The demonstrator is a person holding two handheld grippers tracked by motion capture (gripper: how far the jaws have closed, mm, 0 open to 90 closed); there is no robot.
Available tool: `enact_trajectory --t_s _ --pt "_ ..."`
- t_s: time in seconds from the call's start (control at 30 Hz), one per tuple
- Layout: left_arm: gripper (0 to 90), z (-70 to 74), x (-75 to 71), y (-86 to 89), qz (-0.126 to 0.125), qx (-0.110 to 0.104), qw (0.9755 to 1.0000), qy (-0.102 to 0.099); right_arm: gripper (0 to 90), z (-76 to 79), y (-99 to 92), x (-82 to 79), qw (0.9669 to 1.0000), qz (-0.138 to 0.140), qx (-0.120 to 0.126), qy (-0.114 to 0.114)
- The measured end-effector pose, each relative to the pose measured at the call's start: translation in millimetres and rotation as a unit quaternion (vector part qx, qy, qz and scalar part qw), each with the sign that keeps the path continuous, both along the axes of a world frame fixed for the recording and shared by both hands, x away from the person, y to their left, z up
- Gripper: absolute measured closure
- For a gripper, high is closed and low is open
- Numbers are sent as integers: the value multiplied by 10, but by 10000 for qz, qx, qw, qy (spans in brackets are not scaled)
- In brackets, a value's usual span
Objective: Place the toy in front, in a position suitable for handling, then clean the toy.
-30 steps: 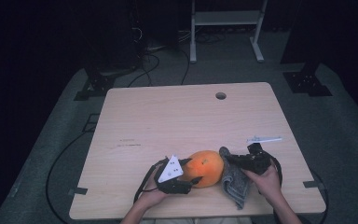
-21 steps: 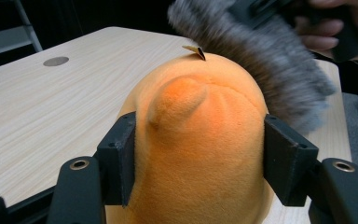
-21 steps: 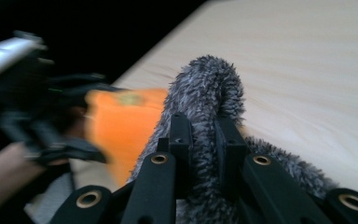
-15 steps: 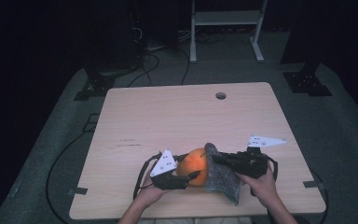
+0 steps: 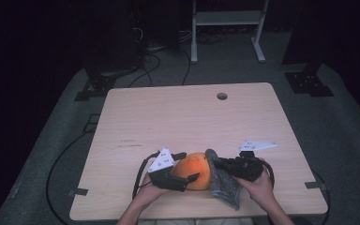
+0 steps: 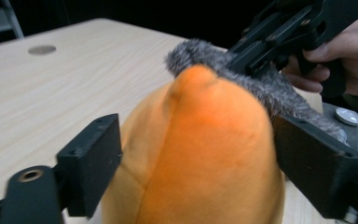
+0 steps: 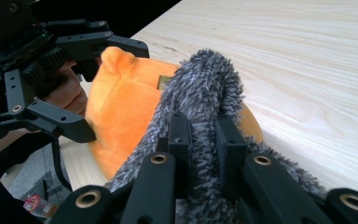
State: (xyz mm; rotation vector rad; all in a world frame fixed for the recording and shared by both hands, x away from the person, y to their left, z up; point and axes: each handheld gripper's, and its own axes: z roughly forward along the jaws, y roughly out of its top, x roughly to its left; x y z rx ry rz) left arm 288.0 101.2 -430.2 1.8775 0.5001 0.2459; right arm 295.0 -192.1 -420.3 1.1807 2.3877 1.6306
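An orange plush toy (image 5: 194, 169) lies near the table's front edge. My left gripper (image 5: 190, 165) straddles it, and its jaws have just been opening. In the left gripper view the plush (image 6: 205, 149) fills the gap between the spread jaws of my left gripper (image 6: 196, 154), with no visible squeeze. My right gripper (image 5: 215, 163) is shut on a grey fuzzy cloth (image 5: 222, 185) that drapes over the toy's right side. The right gripper view shows that gripper (image 7: 204, 128) with both jaws pinching a fold of the cloth (image 7: 200, 88), the orange plush (image 7: 121, 107) just behind it.
The wooden table (image 5: 183, 117) has a round cable hole (image 5: 222, 96) at its far side. A white metal frame (image 5: 225, 18) and dark stands sit on the floor beyond. Cables trail down the table's left side.
The left jaws have spread wider around the orange plush. The right gripper has carried the grey cloth leftward, up against the toy.
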Motion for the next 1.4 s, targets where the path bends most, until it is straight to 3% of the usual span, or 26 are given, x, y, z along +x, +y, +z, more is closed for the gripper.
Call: enact_trajectory --t_s 0.07,0.17,0.2,0.23,0.37,0.5,0.57,0.63,0.67,0.77,0.87,1.0,1.2,1.33,1.4 --pt "114 -30 39 26 -31 24 9999 146 788 -10 -1 2 10000 6 -19 -2" --pt "99 -88 91 59 -262 -5 9985 477 788 -28 12 2 10000 19 -19 26" --pt "100 -103 90 50 -336 67 9982 495 788 -35 15 3 10000 23 3 44" --pt "105 -101 71 40 -337 178 9985 396 788 -40 18 9 10000 30 16 59" --pt "292 -37 -6 3 -77 326 9994 14 789 -9 27 -12 10000 9 0 -19" --pt "343 62 -44 -47 79 466 9987 -167 790 158 21 -104 9988 148 310 -358" --pt "348 66 -53 -68 44 399 9991 -141 789 246 43 -155 9970 313 512 -491" --pt "350 86 -74 -85 -33 351 9993 -108 788 241 90 -168 9974 309 324 -566" --pt "350 105 -97 -100 -22 418 9990 -161 788 202 107 -155 9979 280 221 -541" --pt "349 109 -98 -94 -40 415 9990 -135 789 127 71 -105 9987 257 325 -313" --pt "307 76 -59 -95 -26 376 9993 -54 789 117 95 -103 9989 216 204 -372" --pt "189 62 -40 -60 -32 315 9994 -120 789 81 93 -56 9991 191 194 -329" --pt "117 38 31 97 -44 84 9998 195 788 75 93 -56 9993 113 81 -354" --pt "86 -14 64 113 -192 226 9987 406 788 64 82 -37 9994 104 120 -314" --pt "92 -57 51 53 -224 447 9982 318 787 69 83 -37 9994 77 92 -326"
